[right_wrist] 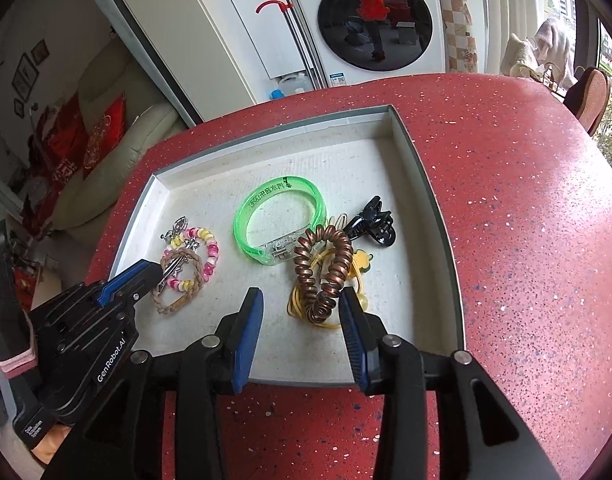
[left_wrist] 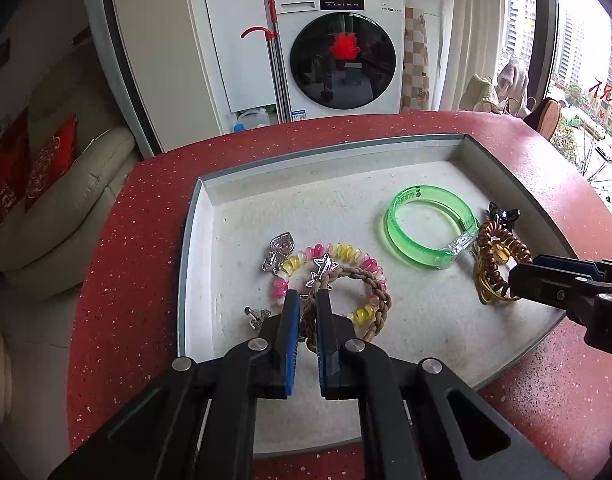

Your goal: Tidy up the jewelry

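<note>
Left hand-held gripper (left_wrist: 308, 300) | I'm pinching the light, floppy braided bracelet (left_wrist: 362, 280) at its near loop — right hand-held gripper (right_wrist: 302, 298) spread, empty.

My left gripper (left_wrist: 307, 312) is matte black plastic, two flat fingers lined on their inner faces with ribbed blue pads (left_wrist: 291, 344), each hinged on arms pinned with round silver rivets and cut through with long triangular slots. My right gripper (right_wrist: 300, 310) is built the same, black arms with silver pins and blue ribbed pads (right_wrist: 248, 340). Seen from the right wrist, the left one's side carries small black screws, white "GenRobot.AI" lettering, and a white-printed label lower down that is too small to read.
</note>
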Tool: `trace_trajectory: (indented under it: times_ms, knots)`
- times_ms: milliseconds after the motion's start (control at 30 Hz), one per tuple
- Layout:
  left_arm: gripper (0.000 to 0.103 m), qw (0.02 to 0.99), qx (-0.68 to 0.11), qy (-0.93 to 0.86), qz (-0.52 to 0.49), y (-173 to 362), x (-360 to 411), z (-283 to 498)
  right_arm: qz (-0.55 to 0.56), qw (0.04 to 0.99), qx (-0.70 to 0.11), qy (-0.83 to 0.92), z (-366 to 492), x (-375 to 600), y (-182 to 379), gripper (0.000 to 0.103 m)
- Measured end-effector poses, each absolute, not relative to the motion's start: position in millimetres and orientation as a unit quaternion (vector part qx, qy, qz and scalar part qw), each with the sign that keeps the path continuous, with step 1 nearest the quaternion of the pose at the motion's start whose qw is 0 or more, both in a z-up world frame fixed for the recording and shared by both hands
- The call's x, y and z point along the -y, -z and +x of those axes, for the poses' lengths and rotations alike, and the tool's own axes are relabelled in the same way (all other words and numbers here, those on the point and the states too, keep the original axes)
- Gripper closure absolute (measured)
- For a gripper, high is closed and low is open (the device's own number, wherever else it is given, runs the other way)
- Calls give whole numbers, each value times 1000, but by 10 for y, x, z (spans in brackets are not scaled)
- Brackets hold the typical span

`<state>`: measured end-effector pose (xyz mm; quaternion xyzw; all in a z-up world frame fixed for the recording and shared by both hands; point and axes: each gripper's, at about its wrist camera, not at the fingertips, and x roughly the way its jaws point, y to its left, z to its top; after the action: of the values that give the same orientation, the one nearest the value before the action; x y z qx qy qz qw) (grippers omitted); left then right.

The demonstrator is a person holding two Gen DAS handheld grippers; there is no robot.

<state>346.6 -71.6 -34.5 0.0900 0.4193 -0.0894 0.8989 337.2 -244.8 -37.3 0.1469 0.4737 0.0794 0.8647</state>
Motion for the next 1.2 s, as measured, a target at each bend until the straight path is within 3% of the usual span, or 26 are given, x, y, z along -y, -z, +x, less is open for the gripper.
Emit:
trace_trajectory:
  times_ms: [33,67,100,133,800,1067,1167,1200]
  knots:
    - [71,900,-417,87,94,338,729,3461,149,865,-473,-79,3371,2457,370,60]
    - [58,901,-414,86,96,328,738,3452,151,865,-472,-78,3370,2467,363,60]
    - [19,904,-408,84,94,313,734,3439,152,865,-472,-77,3371,2475,353,60]
    - [2,910,-396,81,91,282,720,3410,152,865,-471,-77,3372,2478,347,60]
    - [0,911,-396,61,96,193,622,3413,146,868,-468,-82,3363,2422,306,60]
    - [0,910,-398,71,90,154,609,3370,129,876,-459,-75,3334,2370,267,44]
    - [0,911,-397,71,93,140,607,3345,116,885,-446,-68,3299,2353,221,28]
    - [0,911,-396,70,93,135,605,3332,112,890,-436,-63,3275,2354,198,18]
